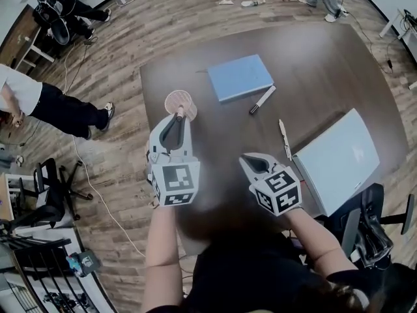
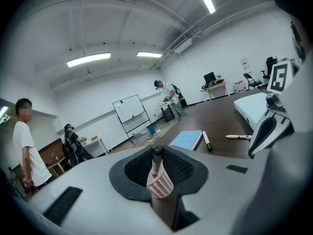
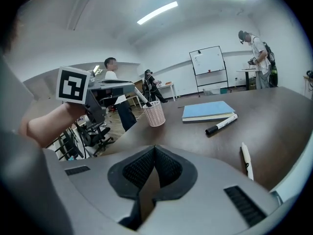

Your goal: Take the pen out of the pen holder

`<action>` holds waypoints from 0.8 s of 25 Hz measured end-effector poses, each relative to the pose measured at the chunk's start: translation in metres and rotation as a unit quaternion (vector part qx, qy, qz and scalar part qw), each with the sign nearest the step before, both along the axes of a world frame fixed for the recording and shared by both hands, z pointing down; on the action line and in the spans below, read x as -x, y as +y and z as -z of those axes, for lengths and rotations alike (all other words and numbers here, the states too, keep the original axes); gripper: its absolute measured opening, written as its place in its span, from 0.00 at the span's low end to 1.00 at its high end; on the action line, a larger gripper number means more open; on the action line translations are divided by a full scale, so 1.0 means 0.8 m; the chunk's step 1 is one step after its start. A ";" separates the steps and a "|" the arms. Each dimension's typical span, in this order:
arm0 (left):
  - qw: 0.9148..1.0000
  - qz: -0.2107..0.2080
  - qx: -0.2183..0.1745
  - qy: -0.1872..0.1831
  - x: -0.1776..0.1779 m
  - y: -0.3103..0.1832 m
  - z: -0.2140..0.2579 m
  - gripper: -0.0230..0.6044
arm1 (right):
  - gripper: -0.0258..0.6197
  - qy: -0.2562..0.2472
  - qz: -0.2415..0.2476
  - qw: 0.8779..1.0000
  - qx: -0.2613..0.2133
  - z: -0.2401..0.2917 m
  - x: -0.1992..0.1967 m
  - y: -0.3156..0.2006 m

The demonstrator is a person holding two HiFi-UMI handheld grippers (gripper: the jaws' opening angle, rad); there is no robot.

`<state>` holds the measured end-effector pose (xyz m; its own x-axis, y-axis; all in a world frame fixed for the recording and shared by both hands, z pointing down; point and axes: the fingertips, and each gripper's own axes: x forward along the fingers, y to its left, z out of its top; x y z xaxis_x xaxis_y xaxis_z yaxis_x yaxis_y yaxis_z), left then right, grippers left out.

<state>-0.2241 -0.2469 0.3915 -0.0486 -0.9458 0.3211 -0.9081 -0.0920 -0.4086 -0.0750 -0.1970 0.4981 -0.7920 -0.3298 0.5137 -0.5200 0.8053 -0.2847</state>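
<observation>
A pink mesh pen holder stands upright near the left edge of the dark brown table. My left gripper hangs just above the holder, shut on a dark pen. The pen slants down, its lower end at the rim of the holder. The left gripper view shows the holder right under the gripped pen. My right gripper hovers over the table's near edge, shut, with nothing between its pads.
On the table lie a blue notebook, a black-and-white marker, a white pen and a pale flat box at the right. Office chairs and people stand on the wooden floor around.
</observation>
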 end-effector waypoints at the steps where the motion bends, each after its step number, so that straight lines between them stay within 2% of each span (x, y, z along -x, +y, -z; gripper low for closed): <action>1: 1.000 -0.004 -0.003 0.004 -0.002 0.005 0.005 0.17 | 0.07 0.001 -0.002 1.000 -0.003 0.003 -0.001 0.001; 14: 0.995 -0.044 -0.054 0.068 -0.030 0.072 0.060 0.17 | 0.07 0.005 -0.032 0.999 -0.032 0.033 -0.030 0.023; 20: 0.991 -0.071 -0.056 0.101 -0.057 0.084 0.058 0.17 | 0.07 0.008 -0.048 0.998 -0.038 0.040 -0.051 0.034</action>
